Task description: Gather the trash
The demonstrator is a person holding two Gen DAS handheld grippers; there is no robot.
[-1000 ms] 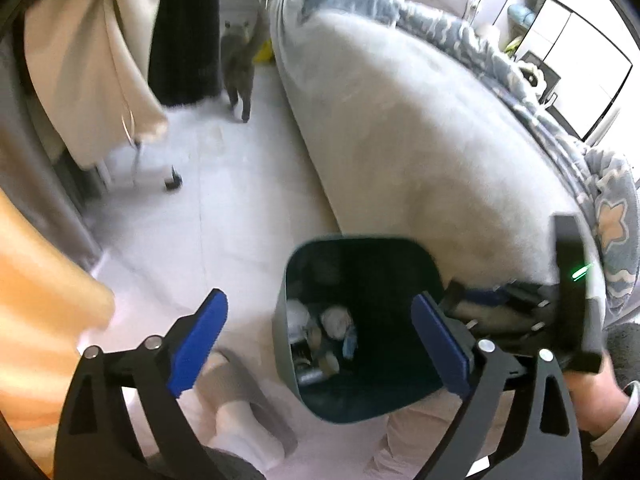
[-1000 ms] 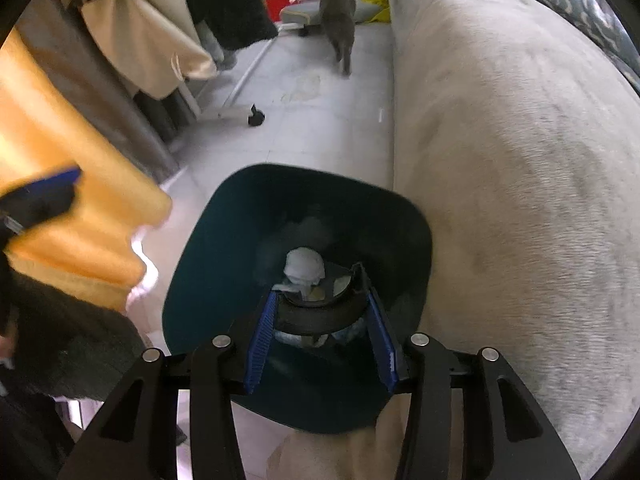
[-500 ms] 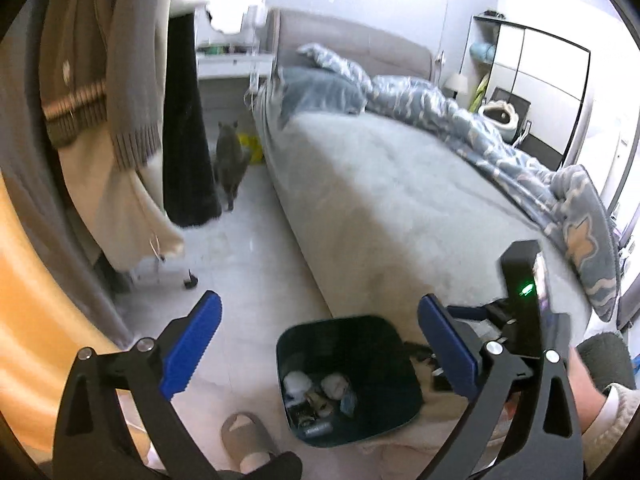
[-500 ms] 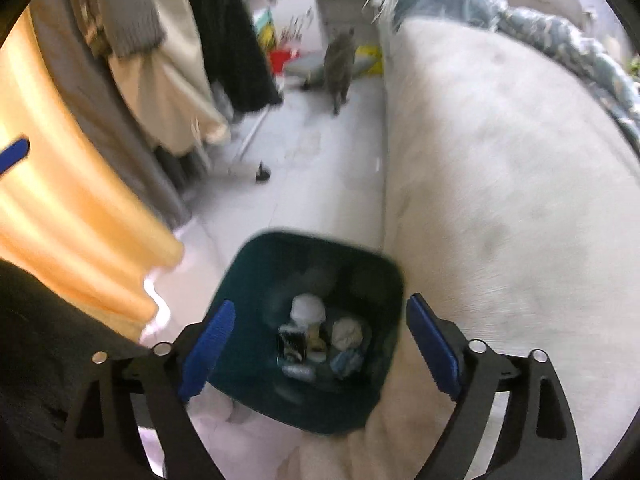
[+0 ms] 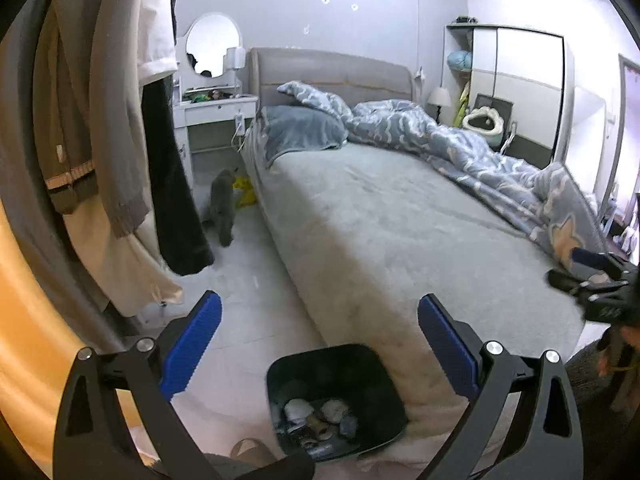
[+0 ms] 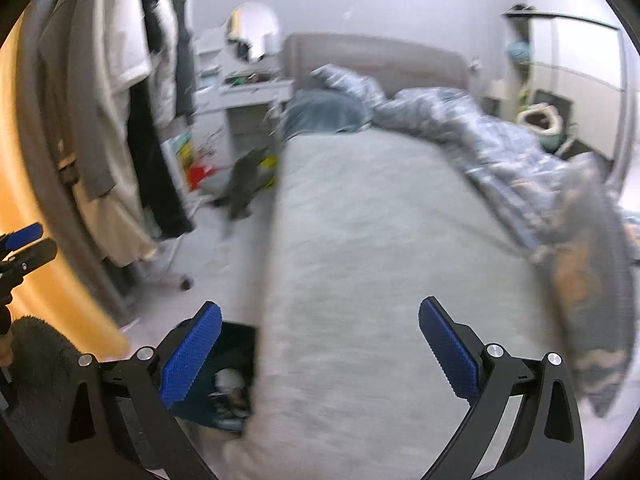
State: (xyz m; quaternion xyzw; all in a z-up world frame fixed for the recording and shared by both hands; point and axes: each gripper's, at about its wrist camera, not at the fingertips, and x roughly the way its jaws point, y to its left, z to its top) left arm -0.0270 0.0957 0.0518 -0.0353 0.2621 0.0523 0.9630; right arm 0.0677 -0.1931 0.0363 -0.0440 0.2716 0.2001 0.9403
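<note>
A dark teal trash bin stands on the floor at the foot corner of the bed, with several pieces of crumpled trash in its bottom. My left gripper is open and empty, raised above the bin. My right gripper is open and empty, over the bed's near end; the bin shows low left in its blurred view. The right gripper also shows at the right edge of the left wrist view.
A grey bed with a blue duvet fills the right. A grey cat stands on the floor by a white dressing table. Hanging clothes line the left. A slipper lies near the bin.
The right gripper let go of the trash over the bin and opened. Both grippers rose and tilted up from the bin toward the room; the right one swung over the bed.
</note>
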